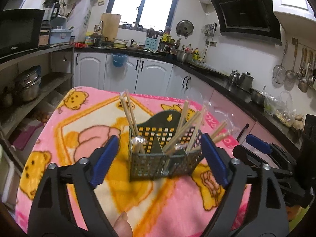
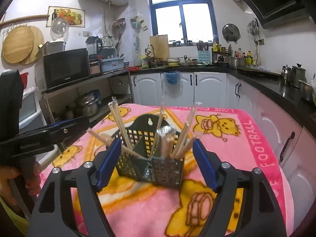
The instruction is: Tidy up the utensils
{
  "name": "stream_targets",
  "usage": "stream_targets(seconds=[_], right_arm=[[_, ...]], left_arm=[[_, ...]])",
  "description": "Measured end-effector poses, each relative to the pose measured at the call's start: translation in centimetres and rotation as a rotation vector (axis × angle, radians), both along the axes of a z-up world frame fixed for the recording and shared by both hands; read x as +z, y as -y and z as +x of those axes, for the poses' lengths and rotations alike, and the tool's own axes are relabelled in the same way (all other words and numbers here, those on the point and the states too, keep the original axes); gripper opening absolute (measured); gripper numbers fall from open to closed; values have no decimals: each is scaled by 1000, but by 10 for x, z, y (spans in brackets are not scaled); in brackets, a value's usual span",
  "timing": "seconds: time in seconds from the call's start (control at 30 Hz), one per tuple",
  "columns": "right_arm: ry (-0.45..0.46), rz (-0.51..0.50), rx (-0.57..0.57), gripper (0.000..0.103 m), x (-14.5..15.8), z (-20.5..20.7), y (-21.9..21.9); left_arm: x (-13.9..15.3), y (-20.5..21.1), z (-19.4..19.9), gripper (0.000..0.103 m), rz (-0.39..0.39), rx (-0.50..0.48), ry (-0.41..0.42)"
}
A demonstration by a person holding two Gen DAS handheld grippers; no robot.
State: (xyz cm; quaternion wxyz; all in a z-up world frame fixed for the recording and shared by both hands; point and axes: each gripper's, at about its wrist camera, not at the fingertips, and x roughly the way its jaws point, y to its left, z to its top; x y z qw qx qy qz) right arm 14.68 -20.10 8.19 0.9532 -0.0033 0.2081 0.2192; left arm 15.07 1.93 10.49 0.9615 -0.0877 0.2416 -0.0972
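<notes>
1. Nearest the near edge of the tabletop [image 2: 256,138], which a pink bear blanket [image 1: 83,118] is covering, the left gripper [image 1: 158,158] and the right gripper [image 2: 156,162] are both standing wide open and holding nothing.
2. Directly ahead of both, the dark perforated utensil caddy [image 1: 158,167] is sitting upright between each pair of blue pads [image 1: 104,162] without touching them; neither hand is looking clearly nearer.
3. Inside the caddy, a divider is splitting two compartments: the left one is holding a few wooden chopsticks [image 1: 128,108], the right one a fuller bunch fanning outward, long axes roughly upright and leaning.
4. Beyond it, the far edge of the tabletop is facing white cabinets [image 2: 207,86].
</notes>
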Motion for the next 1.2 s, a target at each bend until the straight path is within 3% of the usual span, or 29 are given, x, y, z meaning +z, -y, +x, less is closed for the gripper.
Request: stream_targets(seconds=[0.2, 0.5, 0.93, 1.2], right_arm=[[-26, -13, -16, 82, -18, -13, 8], [-26, -57, -57, 88, -46, -32, 12], [15, -22, -100, 95, -72, -45, 23], [122, 42, -164, 96, -74, -59, 37]], left_arm=[[-22, 2, -10, 92, 0, -5, -46], [-63, 9, -23, 92, -7, 2, -105], [-91, 16, -43, 92, 34, 85, -28], [-96, 21, -51, 92, 84, 135, 24]])
